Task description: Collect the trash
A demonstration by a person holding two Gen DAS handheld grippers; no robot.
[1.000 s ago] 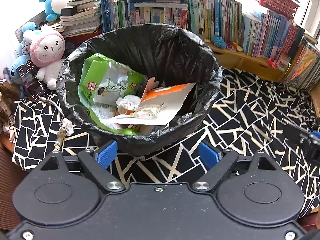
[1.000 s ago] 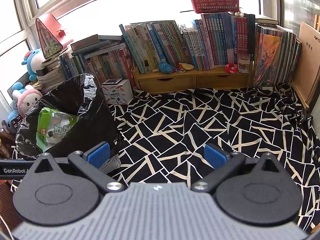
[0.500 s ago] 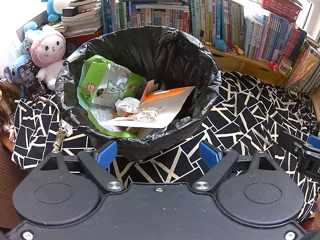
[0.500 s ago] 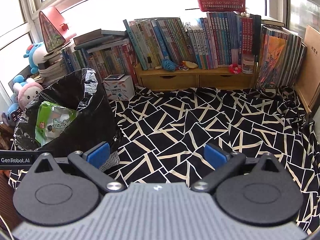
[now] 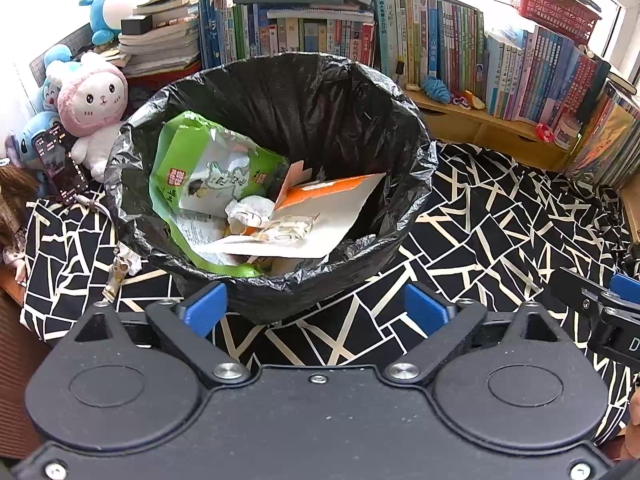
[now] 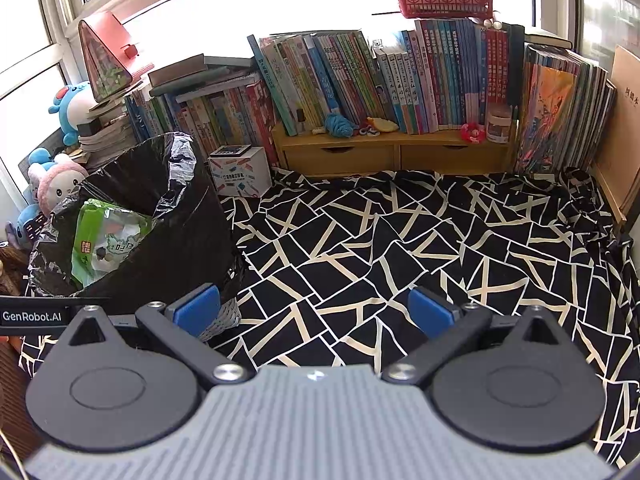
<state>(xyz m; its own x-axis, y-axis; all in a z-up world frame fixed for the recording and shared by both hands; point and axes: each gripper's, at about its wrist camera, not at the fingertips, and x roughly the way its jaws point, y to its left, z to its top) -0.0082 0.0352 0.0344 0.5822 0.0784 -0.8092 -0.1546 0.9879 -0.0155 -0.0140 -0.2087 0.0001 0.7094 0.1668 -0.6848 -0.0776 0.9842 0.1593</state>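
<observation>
A bin lined with a black bag (image 5: 360,92) stands on the black-and-white cloth and holds trash: a green snack bag (image 5: 192,176), an orange-and-white envelope (image 5: 332,208) and crumpled wrappers (image 5: 248,212). My left gripper (image 5: 316,308) hovers just in front of the bin's near rim, open, with nothing between its blue pads. In the right wrist view the bin (image 6: 180,232) sits at the left with the green bag (image 6: 104,240) showing. My right gripper (image 6: 316,312) is open and empty over the cloth, to the right of the bin.
Rows of books (image 6: 360,80) and a wooden drawer shelf (image 6: 396,152) line the back. Plush toys (image 5: 92,100) and a phone (image 5: 60,160) sit left of the bin. A small white box (image 6: 240,172) stands behind it. A crumpled scrap (image 5: 128,260) lies by the bin's left base.
Both views have drawn back slightly and risen; the bin looks a little lower and farther in the left view. Both grippers stay open.
</observation>
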